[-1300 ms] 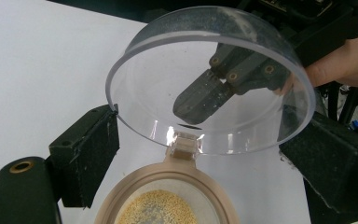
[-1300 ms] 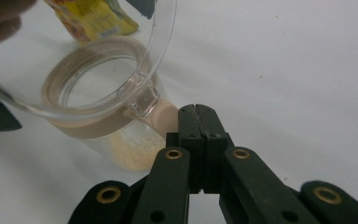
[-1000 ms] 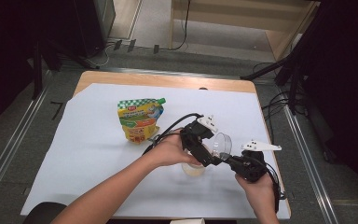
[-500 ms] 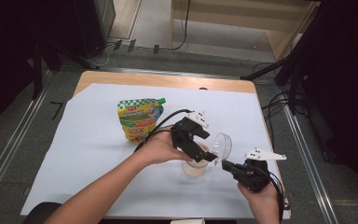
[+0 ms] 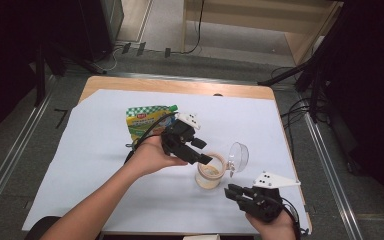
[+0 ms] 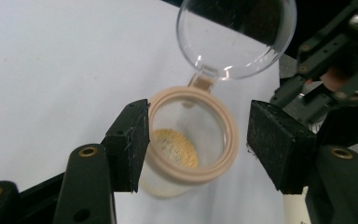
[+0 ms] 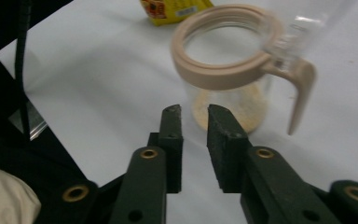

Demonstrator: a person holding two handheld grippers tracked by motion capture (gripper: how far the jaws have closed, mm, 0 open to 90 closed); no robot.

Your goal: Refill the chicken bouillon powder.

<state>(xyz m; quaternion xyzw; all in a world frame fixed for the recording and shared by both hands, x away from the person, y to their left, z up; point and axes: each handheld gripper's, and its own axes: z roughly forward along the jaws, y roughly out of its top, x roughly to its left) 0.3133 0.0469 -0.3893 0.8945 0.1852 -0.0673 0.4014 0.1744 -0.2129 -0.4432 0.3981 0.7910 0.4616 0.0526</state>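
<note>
Two grippers are being worked around one small clear jar that is standing near the front right of the white sheet, its flip lid hinged open and tipped back. The left gripper is being held over the jar's beige rim; its jaws have just been closing and are straddling the rim, one pad touching or nearly touching it, the other pad standing clear, so nothing is being clamped yet. The right gripper is being held just in front of the jar, apart from it; its jaws have just been opening, are slightly parted, and nothing is lying between them. A yellowish powder or grain is lying in the jar's bottom. A green-and-yellow pouch is lying behind the left hand, untouched. Risks being judged from here: the jar being pushed sideways or tipped by the one-sided pad contact, since it is light and unsupported; contents being spilled through the open mouth; the slick rim slipping out of a shallow pinch; the lid's hinge being strained if knocked by either gripper.
</note>
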